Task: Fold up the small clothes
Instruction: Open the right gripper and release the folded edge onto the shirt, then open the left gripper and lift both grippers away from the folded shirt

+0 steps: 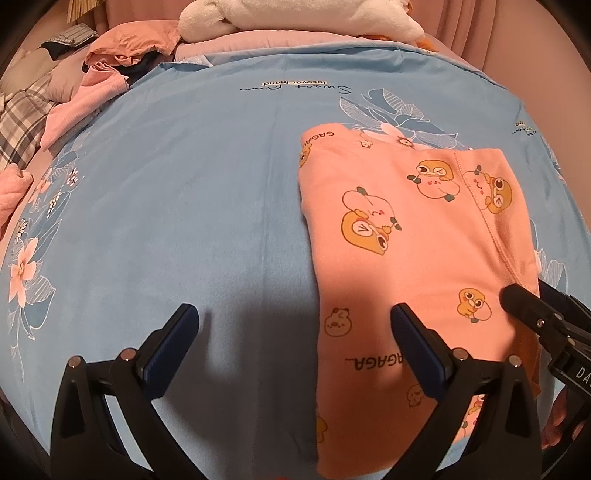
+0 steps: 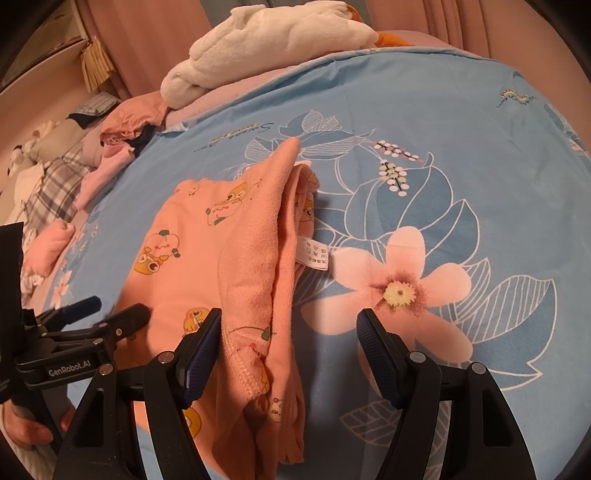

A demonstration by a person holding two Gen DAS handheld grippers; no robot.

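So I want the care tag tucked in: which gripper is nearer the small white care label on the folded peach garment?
Right. The right gripper straddles the garment's edge just below the label; the left gripper sits across the garment, on its far side.

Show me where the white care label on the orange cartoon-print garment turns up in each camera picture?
Left wrist view: the care label is not visible; only the garment's printed top shows.
Right wrist view: the care label sits mid-picture, at the garment's right edge.
Shared landmark: the white plush toy at the top.
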